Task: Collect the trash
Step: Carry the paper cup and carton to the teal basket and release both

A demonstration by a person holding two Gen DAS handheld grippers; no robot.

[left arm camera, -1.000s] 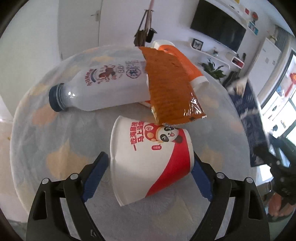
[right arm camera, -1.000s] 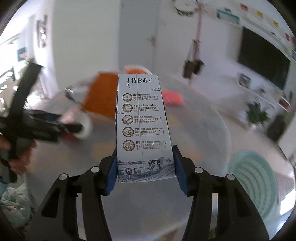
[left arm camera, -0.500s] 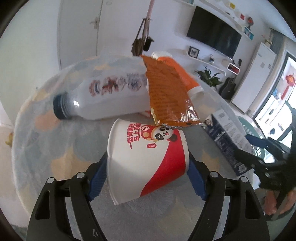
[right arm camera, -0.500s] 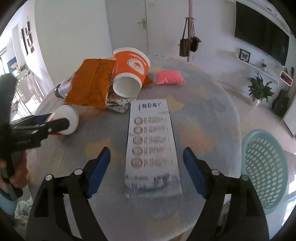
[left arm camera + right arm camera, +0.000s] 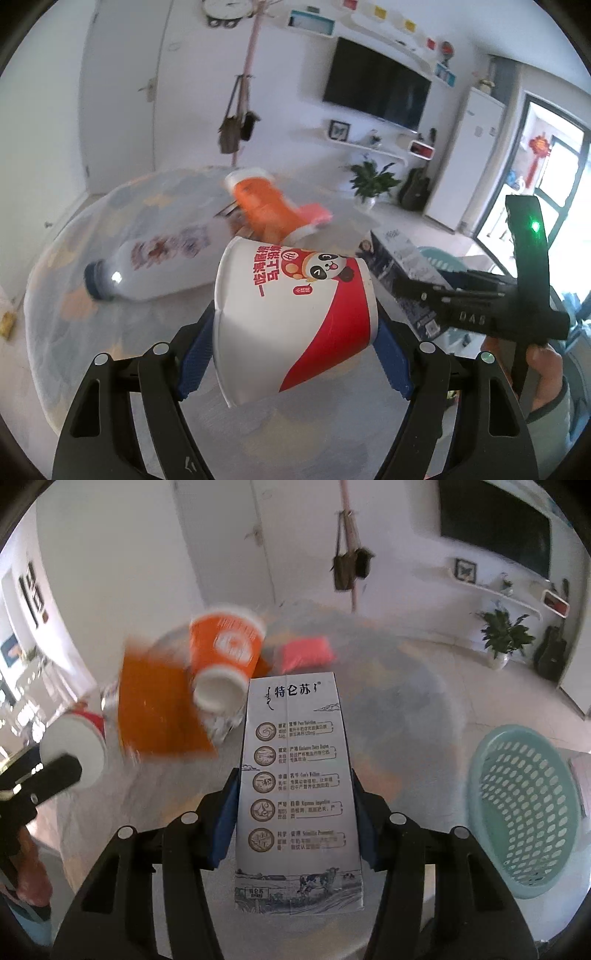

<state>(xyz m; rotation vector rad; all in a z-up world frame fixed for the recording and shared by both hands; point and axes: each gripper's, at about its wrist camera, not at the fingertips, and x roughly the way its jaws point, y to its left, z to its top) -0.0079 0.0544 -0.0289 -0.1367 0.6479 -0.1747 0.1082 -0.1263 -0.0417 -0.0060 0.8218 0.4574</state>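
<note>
- Our right tongs [image 5: 293, 812] clamp the milk carton [image 5: 297, 786], long axis pointing away; the basket [image 5: 524, 808] lies to its right
- Our left tongs [image 5: 293, 354] pinch the paper cup [image 5: 295, 317], farther from the basket

White-and-red panda-print cup [image 5: 295, 317], orange cup [image 5: 225, 653], white carton [image 5: 297, 794] with brown round icons, teal lattice basket [image 5: 524, 808].
</note>
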